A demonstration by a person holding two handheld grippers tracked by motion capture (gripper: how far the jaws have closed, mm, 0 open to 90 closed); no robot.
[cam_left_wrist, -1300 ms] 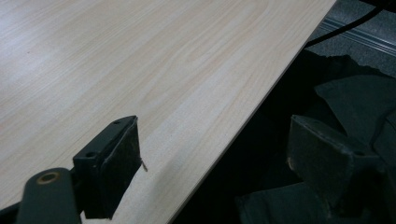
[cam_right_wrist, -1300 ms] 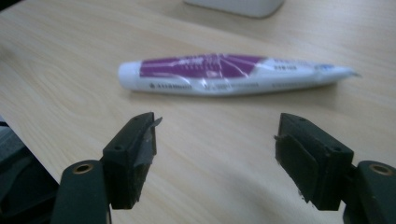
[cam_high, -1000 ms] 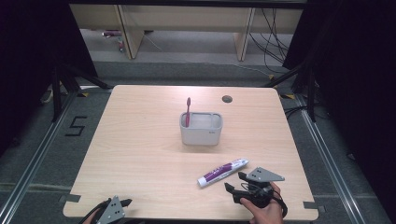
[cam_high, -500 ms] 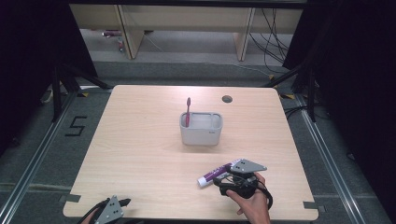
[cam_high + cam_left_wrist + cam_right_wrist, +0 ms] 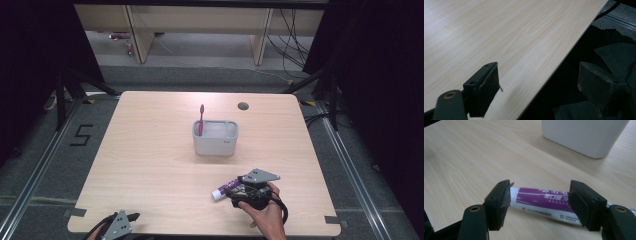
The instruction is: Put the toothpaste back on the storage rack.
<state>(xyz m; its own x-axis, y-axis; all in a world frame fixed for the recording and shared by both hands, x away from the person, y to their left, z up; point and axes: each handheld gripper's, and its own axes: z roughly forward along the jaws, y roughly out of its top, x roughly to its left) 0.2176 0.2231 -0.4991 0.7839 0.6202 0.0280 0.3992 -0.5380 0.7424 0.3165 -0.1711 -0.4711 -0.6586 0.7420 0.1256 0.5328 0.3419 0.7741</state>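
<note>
A white and purple toothpaste tube (image 5: 223, 189) lies flat near the table's front right. My right gripper (image 5: 236, 190) is held low over the tube's rear end, jaws pointing left. In the right gripper view the tube (image 5: 541, 201) runs crosswise between the open jaws, and its far end passes behind the right jaw. The pads do not squeeze it. My left gripper (image 5: 131, 218) rests at the front left edge, open (image 5: 539, 80) with nothing between its jaws. A white holder (image 5: 215, 145) with an upright pink toothbrush (image 5: 201, 119) stands mid-table.
The holder (image 5: 584, 135) stands close beyond the tube in the right gripper view. A round cable hole (image 5: 243, 106) sits near the table's far edge. Bare wood table (image 5: 499, 32) stretches ahead of the left gripper, whose right jaw hangs past the table edge.
My right gripper has moved left from beside the tube's tail to sit over it, with the tube now between its jaws. The left gripper has stayed put.
</note>
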